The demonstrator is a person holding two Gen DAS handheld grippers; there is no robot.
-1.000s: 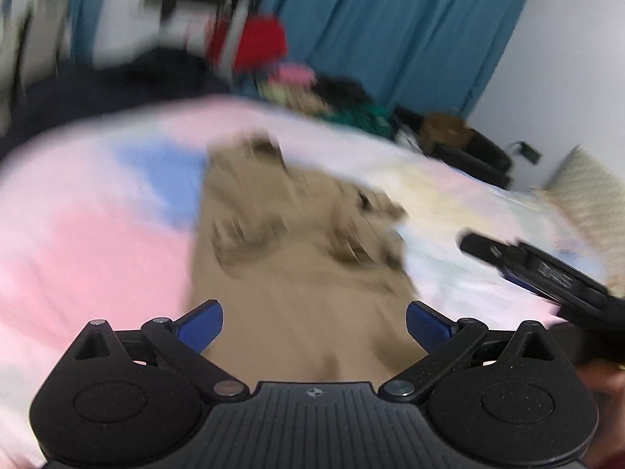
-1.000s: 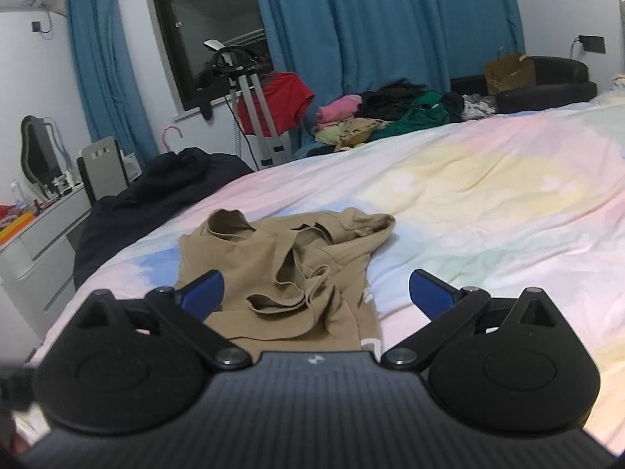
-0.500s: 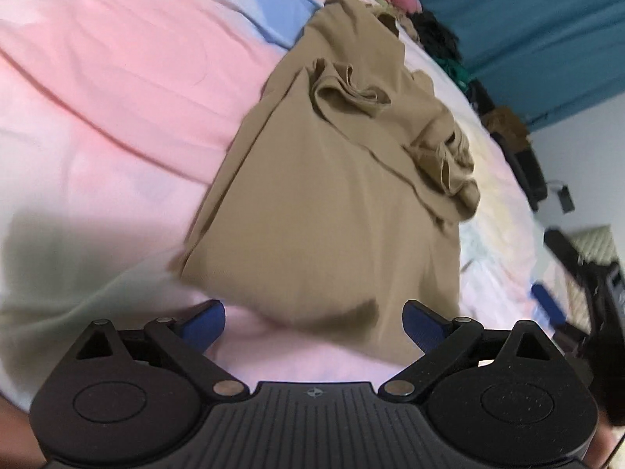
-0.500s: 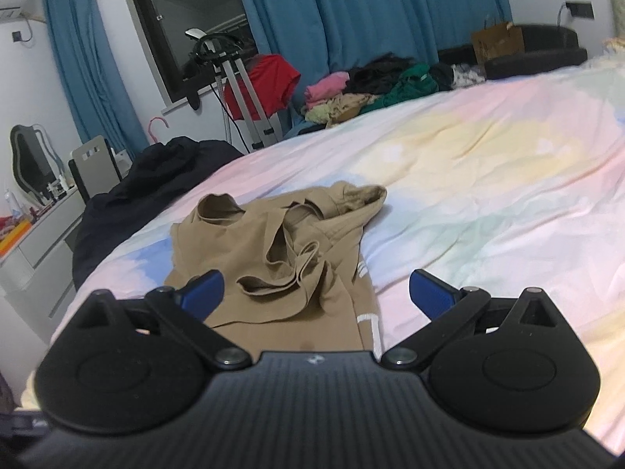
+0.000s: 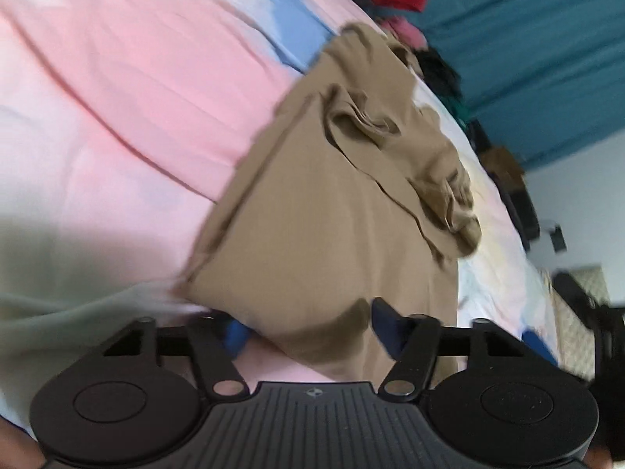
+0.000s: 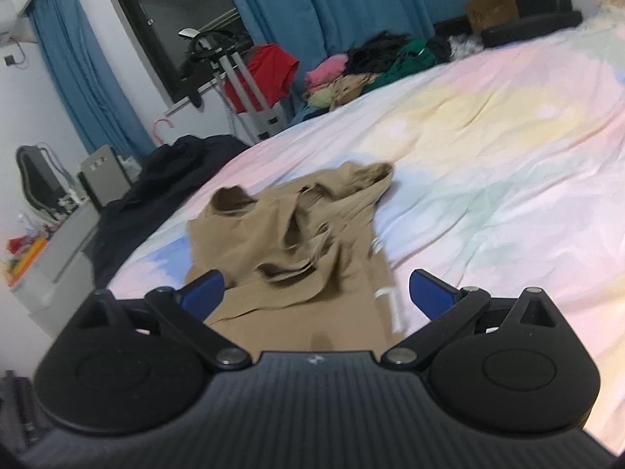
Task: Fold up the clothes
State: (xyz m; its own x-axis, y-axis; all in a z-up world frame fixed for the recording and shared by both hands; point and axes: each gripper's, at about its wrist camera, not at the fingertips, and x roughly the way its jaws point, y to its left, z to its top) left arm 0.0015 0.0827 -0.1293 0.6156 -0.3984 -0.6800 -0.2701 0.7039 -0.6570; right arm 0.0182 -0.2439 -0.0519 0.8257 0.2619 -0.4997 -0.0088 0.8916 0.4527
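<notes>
Dropping in low now, the left gripper (image 5: 308,326) has come right down onto the near hem of the tan garment (image 5: 343,211); half a second ago its blue fingers sat short of the cloth, now they straddle the near-left corner, jaws narrower than before, with fabric bunched between them. Whether they have actually pinched it, I can't tell. That reads as a grab for a corner, the sort of hold a fold starts from.

Left of the garment, the bed (image 5: 117,90) runs out in open pink sheet, plenty of room to sweep that way. The garment itself lies lengthwise on the near-left part of the bed, flat at the near end, sleeves and collar rumpled in a heap at the far end.

Over on the right, the right gripper (image 6: 314,291) hovers near the hem too, jaws wide, nothing in them, the view closer to the garment than a second ago. A white label shows at the garment's right edge. Beyond it, broad open pastel sheet to the right and far side; the bed's left edge drops off toward dark clothes (image 6: 164,179).
</notes>
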